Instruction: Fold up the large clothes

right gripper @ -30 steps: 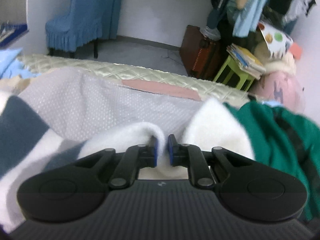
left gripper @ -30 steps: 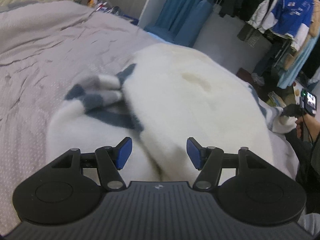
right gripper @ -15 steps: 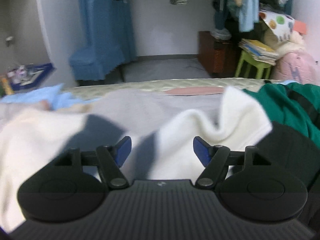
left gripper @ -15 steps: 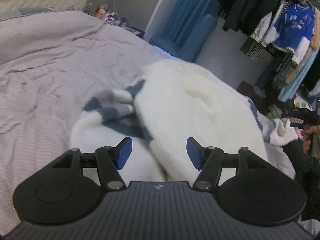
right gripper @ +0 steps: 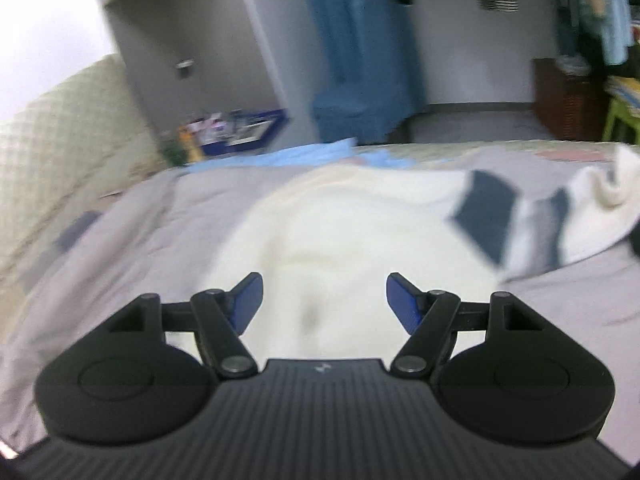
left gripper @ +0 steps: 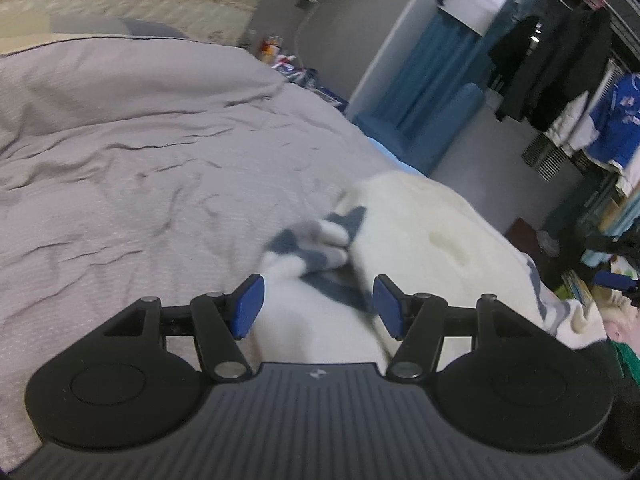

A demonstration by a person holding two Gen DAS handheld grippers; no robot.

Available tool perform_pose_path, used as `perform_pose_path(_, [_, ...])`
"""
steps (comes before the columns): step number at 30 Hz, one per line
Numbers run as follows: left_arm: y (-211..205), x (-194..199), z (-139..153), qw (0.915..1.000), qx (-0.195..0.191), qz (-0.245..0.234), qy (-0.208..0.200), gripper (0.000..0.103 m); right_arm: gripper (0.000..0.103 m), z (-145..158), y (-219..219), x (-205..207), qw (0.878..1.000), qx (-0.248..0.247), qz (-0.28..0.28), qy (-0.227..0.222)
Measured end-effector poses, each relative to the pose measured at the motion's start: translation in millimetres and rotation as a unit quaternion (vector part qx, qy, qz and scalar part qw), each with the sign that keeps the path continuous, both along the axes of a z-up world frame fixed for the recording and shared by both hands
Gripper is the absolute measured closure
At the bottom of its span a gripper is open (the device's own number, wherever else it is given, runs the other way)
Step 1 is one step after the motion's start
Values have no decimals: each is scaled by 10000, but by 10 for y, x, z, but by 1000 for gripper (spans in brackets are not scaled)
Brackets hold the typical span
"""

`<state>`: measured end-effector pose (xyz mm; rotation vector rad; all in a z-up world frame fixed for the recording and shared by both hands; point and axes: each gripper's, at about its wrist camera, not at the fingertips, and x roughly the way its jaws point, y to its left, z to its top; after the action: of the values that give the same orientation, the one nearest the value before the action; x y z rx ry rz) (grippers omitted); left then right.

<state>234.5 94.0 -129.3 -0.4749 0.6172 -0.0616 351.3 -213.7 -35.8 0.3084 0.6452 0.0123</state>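
**Both tools empty above the fleece**

The fluffy cream-white fleece garment with grey-blue striped sleeves (left gripper: 420, 240) lies spread on the bed's wrinkled grey quilted cover (left gripper: 140, 168). The left tool (left gripper: 316, 306) hangs over the garment's near edge, jaws well apart, nothing between them; the bunched striped sleeve (left gripper: 316, 240) sits just ahead of it. The right tool (right gripper: 324, 300) is likewise spread and empty, above the garment's pale middle (this view is blurred). From it the other striped sleeve (right gripper: 488, 216) trails off to the right. The garment's long axis seems to run between the two sleeves, so each tool is nearer its own sleeve, likely the next pickup.
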Motion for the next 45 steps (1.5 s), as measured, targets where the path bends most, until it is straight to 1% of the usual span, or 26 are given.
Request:
perform_pose_path(4, [75,5,-54,9997,-173,58,182,37,33,76,415,-35,9996,230,178,-19])
perform_pose_path(9, [96,62,-194,9980,-408,23,489,37,33,-27,641,-122,9983,463,356,-58])
perform_pose_path(12, [85,121,-325,9949,-725,-69,705,37,33,-207,650,-222,9982,448,391,-93])
perform_pose_path(13, [93,151,-392,9923,-945,-133,789,38,33,-291,647,-252,9984,406,387,-82])
perform_pose_path(14, [118,187,-468,9876,-1260,-159,925,38,33,-361,653,-282,9986,378,377,-65])
perform_pose_path(15, [138,220,-533,9833,-1483,-113,1046,39,33,-444,624,-303,9987,365,365,-25])
perform_pose_path(16, [155,247,-592,9805,-1612,-50,1126,39,33,-530,599,-314,9987,366,343,25])
perform_pose_path(18, [164,306,-664,9786,-1659,20,1214,40,33,-670,574,-284,9989,242,360,186])
perform_pose_path(20, [165,361,-716,9767,-1712,43,1291,52,33,-779,565,-241,9986,93,421,293])
perform_pose_path(21, [164,391,-748,9746,-1787,34,1350,56,33,-819,566,-227,9984,93,461,309])
perform_pose_path(23, [152,435,-800,9733,-1793,64,1431,78,33,-879,533,-166,9978,268,505,332])
perform_pose_path(24, [153,446,-820,9742,-1733,109,1445,81,33,-911,526,-153,9974,385,506,341])
perform_pose_path(25, [149,442,-820,9750,-1702,164,1420,88,33,-930,498,-125,9967,522,508,351])
perform_pose_path(26, [149,431,-803,9758,-1695,213,1363,91,33,-955,478,-100,9963,606,502,345])
perform_pose_path(27, [150,416,-770,9771,-1656,281,1306,92,33,-970,454,-82,9962,657,479,326])
perform_pose_path(29, [169,426,-668,9812,-1465,417,1183,93,33,-1020,425,-71,9969,598,422,298])
perform_pose_path(31, [173,427,-480,9894,-939,624,912,93,33,-1054,383,-41,9976,509,348,300])
perform_pose_path(32, [163,444,-362,9928,-552,740,764,93,33,-1064,364,-40,9978,516,313,289])
perform_pose_path(33, [160,471,-251,9941,-227,854,636,94,33,-1075,328,-27,9978,541,262,271])
perform_pose_path(37, [252,709,179,9918,522,1126,292,94,33,-1116,211,55,9967,764,68,265])
perform_pose_path(39, [264,886,464,9874,1054,1183,53,94,33,-1130,179,86,9964,808,7,250])
perform_pose_path(40, [265,959,592,9848,1262,1188,-77,93,33,-1131,167,102,9965,798,-18,243])
perform_pose_path(41, [245,1037,737,9812,1514,1175,-249,94,33,-1139,158,107,9966,781,-36,239])
perform_pose_path(43, [168,1161,978,9704,2073,1083,-600,93,33,-1155,143,129,9966,776,-66,251])
perform_pose_path(45, [15,1214,1116,9561,2629,912,-917,93,33,-1167,121,146,9963,813,-104,263])
